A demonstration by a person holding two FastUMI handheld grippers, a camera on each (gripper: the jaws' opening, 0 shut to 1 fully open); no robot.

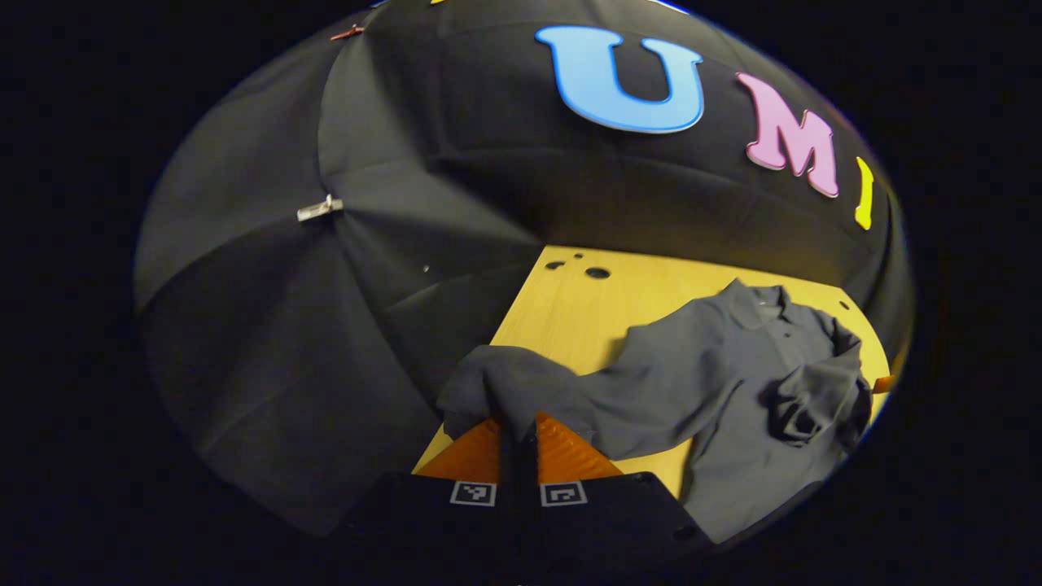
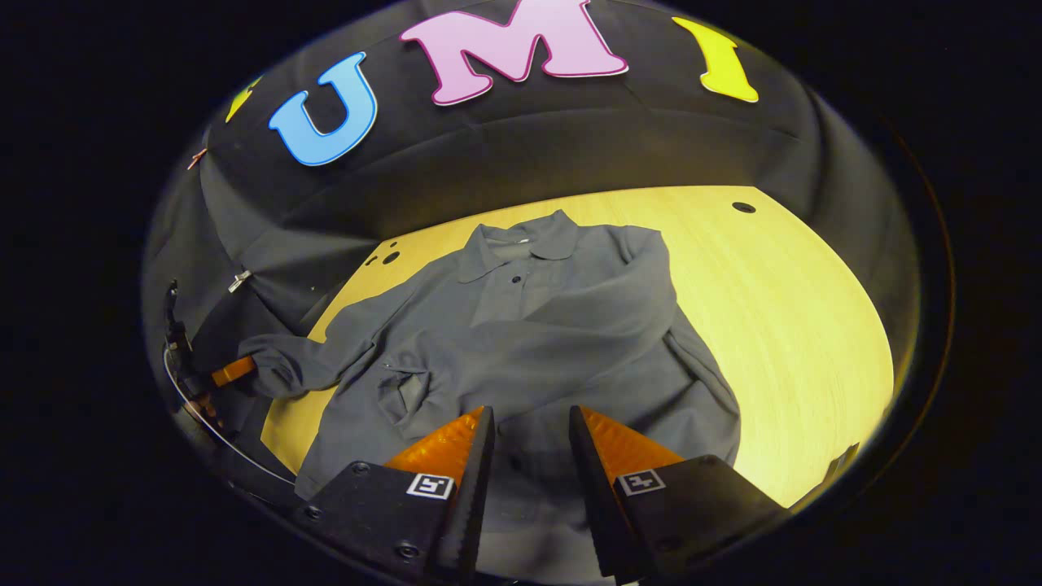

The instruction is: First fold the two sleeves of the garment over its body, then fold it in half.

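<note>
Garment (image 2: 521,342) sleeve (image 1: 505,382) pinched in left tool (image 1: 518,427); right tool (image 2: 531,423) parted above.

Dim booth, brightly lit table (image 2: 781,309), strong fisheye edge warping.

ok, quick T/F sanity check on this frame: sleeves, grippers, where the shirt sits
1. The left gripper is shut on the cuff end of a shirt sleeve. True.
2. The right gripper is clamped on the shirt's hem. False: its jaws stand open above the lower body of the grey polo shirt, gripping nothing.
3. One sleeve already lies across the shirt's body. True.
4. The shirt has been folded in half. False: collar and lower body both lie spread out on the wooden table.
5. The collar points toward the booth's black cloth wall. True.
</note>
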